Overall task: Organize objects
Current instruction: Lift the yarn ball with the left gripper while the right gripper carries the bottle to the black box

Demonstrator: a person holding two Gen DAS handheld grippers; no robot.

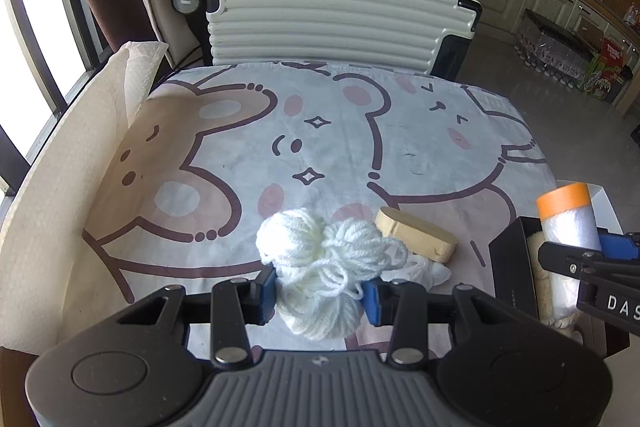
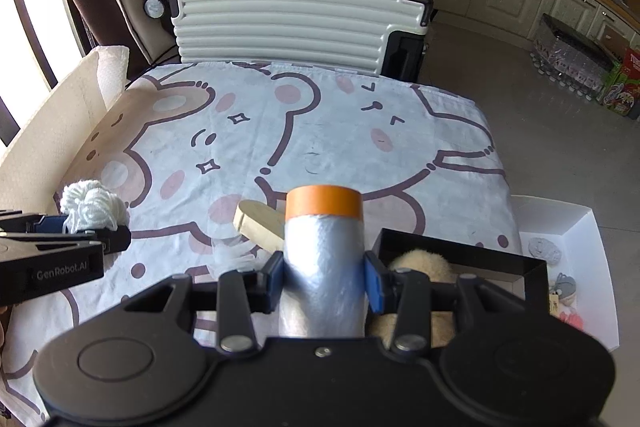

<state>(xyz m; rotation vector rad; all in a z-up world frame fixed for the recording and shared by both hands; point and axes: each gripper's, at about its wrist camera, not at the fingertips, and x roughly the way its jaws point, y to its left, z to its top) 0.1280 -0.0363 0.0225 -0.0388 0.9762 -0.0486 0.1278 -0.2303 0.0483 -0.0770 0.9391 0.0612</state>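
Observation:
My left gripper is shut on a skein of white yarn and holds it above the bear-print cloth; it also shows in the right wrist view. My right gripper is shut on a roll of clear plastic film with an orange end, seen from the left wrist view over a black box. A pale wooden oval box lies on the cloth between the grippers, with a white crumpled bag beside it.
The black box holds a tan fluffy item. A white tray at the right holds small trinkets. A white suitcase stands behind the table. A cream cardboard wall lines the left edge.

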